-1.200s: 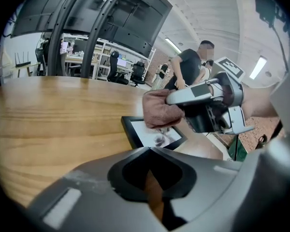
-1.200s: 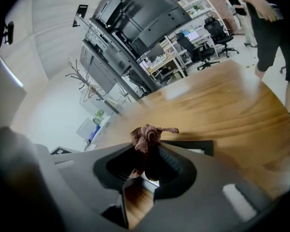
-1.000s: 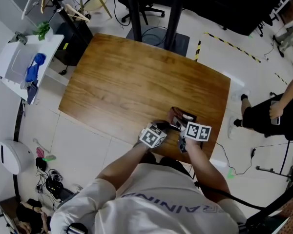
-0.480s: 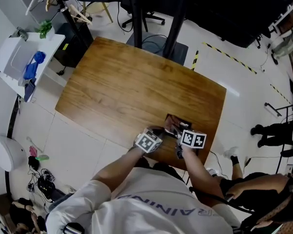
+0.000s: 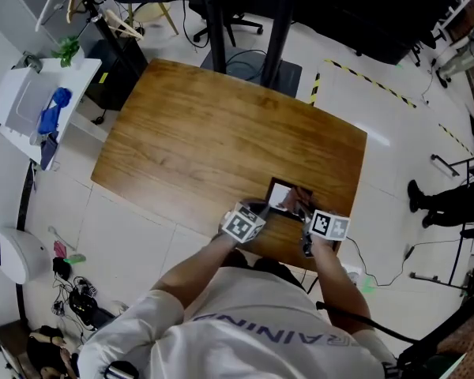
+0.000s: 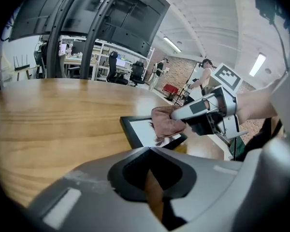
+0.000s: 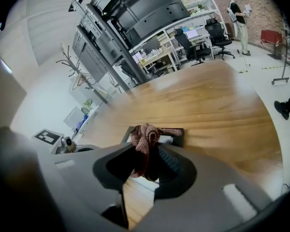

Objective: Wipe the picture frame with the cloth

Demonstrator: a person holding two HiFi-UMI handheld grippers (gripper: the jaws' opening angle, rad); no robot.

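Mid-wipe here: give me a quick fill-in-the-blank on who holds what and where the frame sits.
The cloth is clamped in the ____ gripper. The picture frame lies flat on the wooden ____. The frame's border is coloured ____.
Missing words: right; table; black.

tabletop (image 5: pixel 205 133): 1 | picture frame (image 5: pixel 278 197): 1 | cloth (image 7: pixel 144 135): 1 | grippers: 2, left gripper (image 5: pixel 262 211) and right gripper (image 5: pixel 304 208) | white side table (image 5: pixel 20 105), upper left of the head view: 1
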